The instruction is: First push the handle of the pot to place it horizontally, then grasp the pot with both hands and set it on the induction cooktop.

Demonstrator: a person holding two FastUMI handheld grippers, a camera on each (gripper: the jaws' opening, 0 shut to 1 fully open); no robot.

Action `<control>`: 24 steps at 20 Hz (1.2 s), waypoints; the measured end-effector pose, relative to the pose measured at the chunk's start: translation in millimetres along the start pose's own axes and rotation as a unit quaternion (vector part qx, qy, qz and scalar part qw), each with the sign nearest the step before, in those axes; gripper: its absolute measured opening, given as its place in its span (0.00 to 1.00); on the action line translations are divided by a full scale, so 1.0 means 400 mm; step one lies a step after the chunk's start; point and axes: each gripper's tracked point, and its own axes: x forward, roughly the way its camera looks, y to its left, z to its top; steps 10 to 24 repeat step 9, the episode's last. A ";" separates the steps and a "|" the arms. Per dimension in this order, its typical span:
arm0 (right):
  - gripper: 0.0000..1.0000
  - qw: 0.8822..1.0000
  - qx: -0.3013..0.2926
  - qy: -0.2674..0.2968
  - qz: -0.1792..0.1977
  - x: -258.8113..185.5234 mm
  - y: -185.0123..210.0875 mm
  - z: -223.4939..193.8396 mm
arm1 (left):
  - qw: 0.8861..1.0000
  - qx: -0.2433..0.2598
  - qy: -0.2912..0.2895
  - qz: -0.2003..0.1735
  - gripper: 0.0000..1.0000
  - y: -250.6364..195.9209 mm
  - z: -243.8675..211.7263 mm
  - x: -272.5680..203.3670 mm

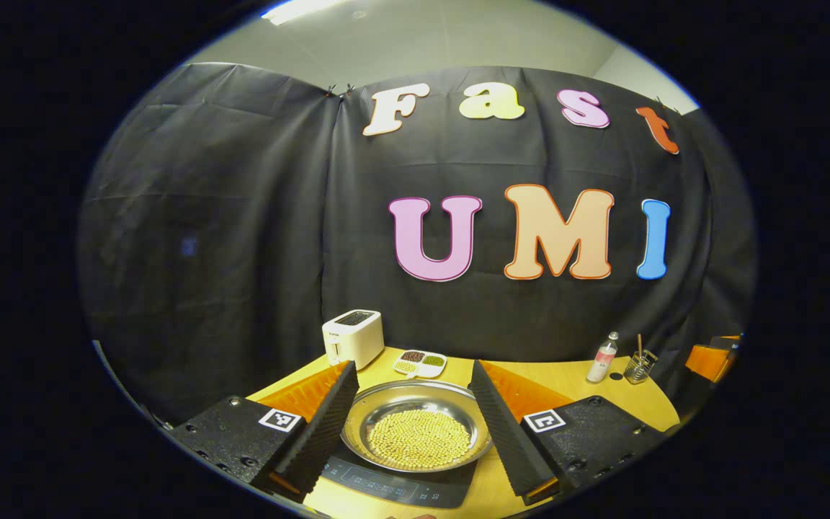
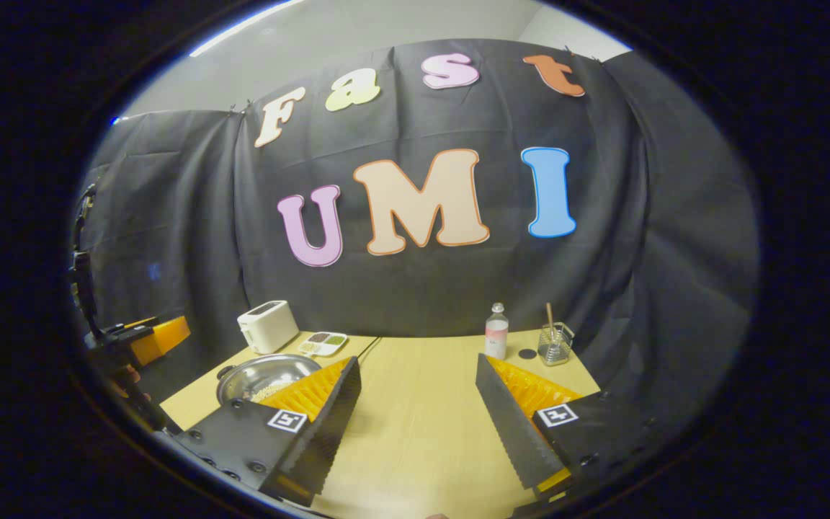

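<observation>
The wooden table (image 2: 422,404) is carrying everything, and I am standing back from it with both tools raised. The induction cooktop (image 1: 393,486) is lying flat near my edge of it, and the pot (image 1: 416,429), a wide steel pan full of pale beans, is already sitting on top of that cooktop, so I am judging the setting-down as done. In the right gripper view the pot (image 2: 265,376) is showing off to my left, with a small dark knob at its rim; I cannot tell how any long handle is lying.

I am holding my left gripper (image 1: 416,425) spread wide, its fingers framing the pot on either side without touching it, which is how I would be leaving it once the load is down. My right gripper (image 2: 418,414) is also gaping, pinching nothing, over bare table well apart from the pot.

Behind the pot, the white toaster (image 1: 353,337) and a small divided dish (image 1: 421,362) of seeds are sitting near the back wall. Farther right, a bottle (image 2: 496,331) and a wire holder (image 2: 556,344) with a stick are standing clear. Nothing is blocking my way back.
</observation>
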 end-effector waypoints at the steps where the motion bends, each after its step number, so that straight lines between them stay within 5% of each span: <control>1: 0.92 1.000 0.000 -0.006 -0.001 -0.009 -0.002 0.002 | 1.000 0.002 -0.009 -0.005 0.93 -0.018 0.013 -0.009; 9: 0.92 0.999 0.023 -0.041 -0.015 -0.084 -0.087 0.032 | 1.000 0.010 -0.021 -0.016 0.96 -0.086 0.023 -0.059; 24: 0.92 0.999 0.023 -0.041 -0.015 -0.084 -0.087 0.032 | 1.000 0.010 -0.021 -0.016 0.96 -0.086 0.023 -0.059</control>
